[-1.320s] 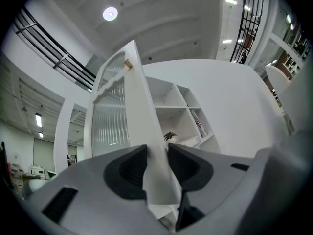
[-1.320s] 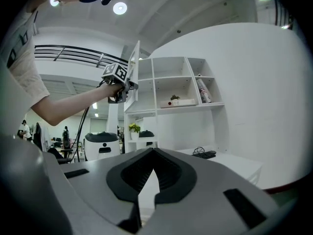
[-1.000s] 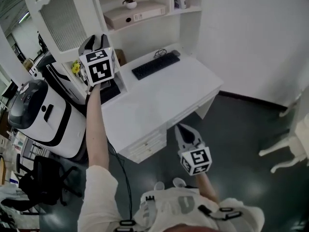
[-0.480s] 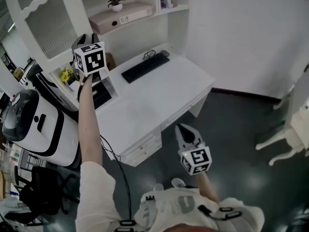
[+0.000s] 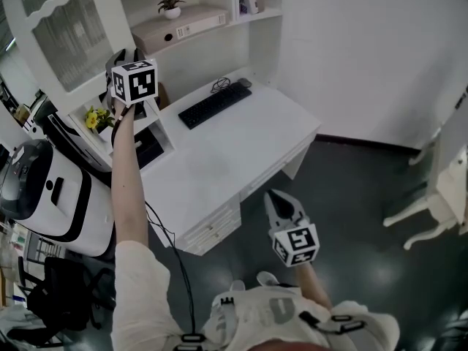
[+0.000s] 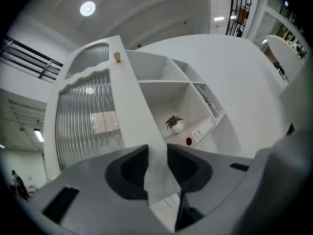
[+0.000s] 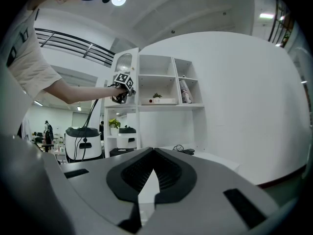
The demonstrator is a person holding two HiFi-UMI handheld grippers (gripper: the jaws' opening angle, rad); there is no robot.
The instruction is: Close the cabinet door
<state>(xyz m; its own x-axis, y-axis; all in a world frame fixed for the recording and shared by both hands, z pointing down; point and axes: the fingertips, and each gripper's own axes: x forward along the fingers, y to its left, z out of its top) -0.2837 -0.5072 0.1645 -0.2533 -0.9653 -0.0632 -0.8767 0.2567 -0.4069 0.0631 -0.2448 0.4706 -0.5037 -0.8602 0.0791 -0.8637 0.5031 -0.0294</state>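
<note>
The white cabinet door with ribbed glass stands ajar at the top left of the shelf unit. My left gripper is held out level at arm's length against the door's free edge. In the left gripper view that white edge runs down between the jaws of the left gripper and fills the gap; the jaws are closing on it. A small brass knob sits higher up the edge. My right gripper hangs low in front of the desk, shut and empty, with the tips of the right gripper meeting.
A white desk with a black keyboard stands below the shelves. A potted plant and a flat box are on an open shelf. A white and black machine stands at the left, white chair legs at the right.
My left gripper has moved up and to the left in the head view, with the door edge between its jaws. The right gripper has stayed almost where it was.
</note>
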